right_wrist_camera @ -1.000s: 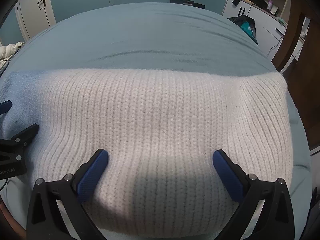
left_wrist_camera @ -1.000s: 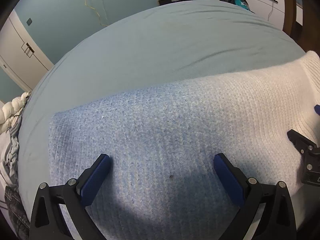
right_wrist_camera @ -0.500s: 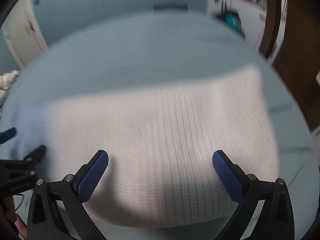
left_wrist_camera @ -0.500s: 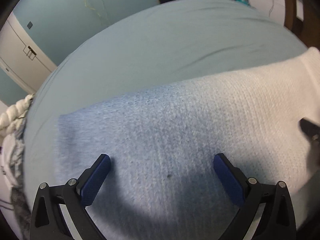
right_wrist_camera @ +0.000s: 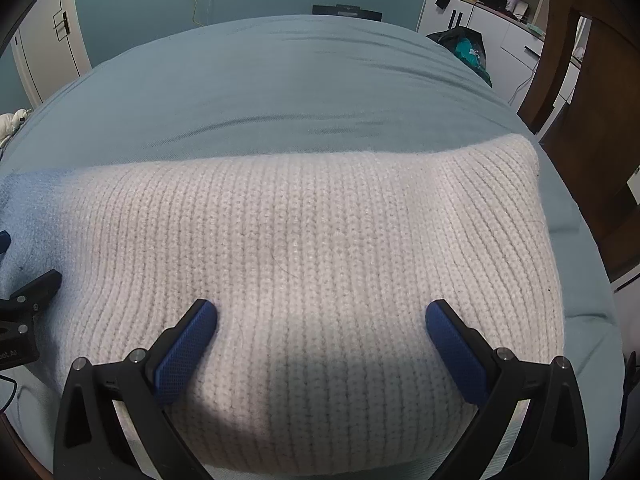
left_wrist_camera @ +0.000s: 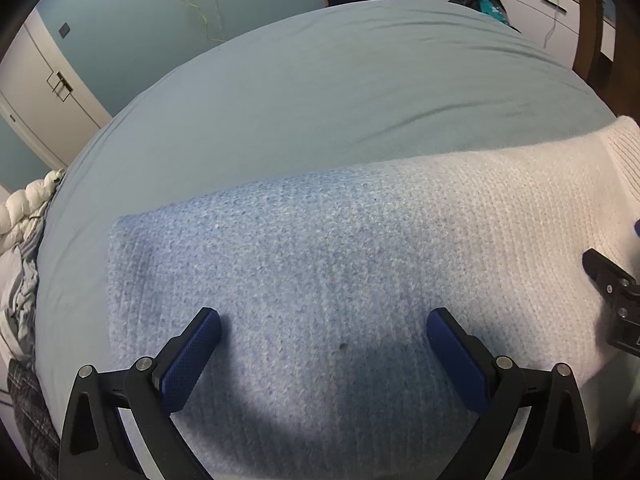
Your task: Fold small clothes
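A knit garment (left_wrist_camera: pixel 320 256) lies flat on the bed, folded into a wide band. Its left part is light blue and its right part is cream white (right_wrist_camera: pixel 312 232). My left gripper (left_wrist_camera: pixel 324 340) is open and empty, hovering just above the blue part near its front edge. My right gripper (right_wrist_camera: pixel 320 328) is open and empty above the white part. The right gripper's body shows at the right edge of the left wrist view (left_wrist_camera: pixel 612 292). The left gripper's body shows at the left edge of the right wrist view (right_wrist_camera: pixel 28 304).
The bed has a pale teal sheet (left_wrist_camera: pixel 328 92) stretching away behind the garment. Crumpled white and plaid bedding (left_wrist_camera: pixel 20 280) lies off the bed's left side. White cupboards (right_wrist_camera: pixel 516 40), a dark bag (right_wrist_camera: pixel 464 44) and a brown wooden frame (right_wrist_camera: pixel 576 76) stand at the right.
Both grippers swung briefly and came back to nearly the same place over the garment. The garment has not moved. Both stay open.
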Demonstrator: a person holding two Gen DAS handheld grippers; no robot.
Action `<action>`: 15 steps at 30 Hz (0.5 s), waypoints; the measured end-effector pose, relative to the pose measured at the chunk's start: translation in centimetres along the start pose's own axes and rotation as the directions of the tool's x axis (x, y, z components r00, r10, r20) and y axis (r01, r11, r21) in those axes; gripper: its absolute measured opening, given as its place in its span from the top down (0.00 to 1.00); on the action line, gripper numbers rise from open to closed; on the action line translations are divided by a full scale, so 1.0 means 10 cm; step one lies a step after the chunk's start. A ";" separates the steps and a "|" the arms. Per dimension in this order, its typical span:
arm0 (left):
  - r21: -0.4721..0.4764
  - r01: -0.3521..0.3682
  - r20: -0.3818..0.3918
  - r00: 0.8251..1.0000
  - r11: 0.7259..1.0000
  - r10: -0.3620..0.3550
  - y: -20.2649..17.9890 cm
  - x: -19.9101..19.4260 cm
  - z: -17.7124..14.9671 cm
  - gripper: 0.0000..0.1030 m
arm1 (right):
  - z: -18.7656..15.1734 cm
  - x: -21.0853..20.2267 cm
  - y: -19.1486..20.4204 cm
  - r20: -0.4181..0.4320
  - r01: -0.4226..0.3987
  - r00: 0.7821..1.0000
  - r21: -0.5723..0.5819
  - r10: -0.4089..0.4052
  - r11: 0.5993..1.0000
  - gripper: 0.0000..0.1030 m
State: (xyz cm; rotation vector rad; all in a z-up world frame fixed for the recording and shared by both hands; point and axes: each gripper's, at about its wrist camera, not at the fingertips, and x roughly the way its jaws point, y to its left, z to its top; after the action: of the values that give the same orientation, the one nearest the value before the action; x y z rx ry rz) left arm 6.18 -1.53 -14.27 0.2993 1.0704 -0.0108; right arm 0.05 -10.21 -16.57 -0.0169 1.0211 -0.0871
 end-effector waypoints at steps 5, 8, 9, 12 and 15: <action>0.017 -0.026 0.011 1.000 1.000 0.026 -0.02 -0.11 -0.02 0.00 | 0.02 -0.22 -0.17 -0.040 -0.067 0.997 0.089 0.071 0.994 0.01; 0.027 -0.042 0.012 0.999 0.999 0.042 -0.05 -0.17 -0.02 0.00 | -0.10 -0.45 -0.45 0.021 -0.204 0.978 0.311 0.208 0.928 0.01; 0.025 -0.047 0.011 0.999 0.999 0.047 -0.05 -0.18 -0.02 0.00 | -0.17 -0.51 -0.55 0.042 -0.261 0.963 0.390 0.266 0.883 0.01; -0.007 -0.073 0.000 0.997 0.997 0.073 0.05 -0.28 -0.06 0.00 | -0.47 -0.50 -0.78 0.058 -0.372 0.905 0.588 0.422 0.718 0.01; -0.124 -0.036 -0.014 0.999 0.992 0.034 0.39 -0.37 -0.16 0.00 | -0.68 -0.38 -0.87 0.040 -0.404 0.847 0.697 0.531 0.593 0.01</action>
State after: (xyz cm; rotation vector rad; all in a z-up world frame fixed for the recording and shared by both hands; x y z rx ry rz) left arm 3.59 2.13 -10.83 0.2062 1.0730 0.0889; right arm -8.27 -18.35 -16.47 0.9728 1.0856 0.0273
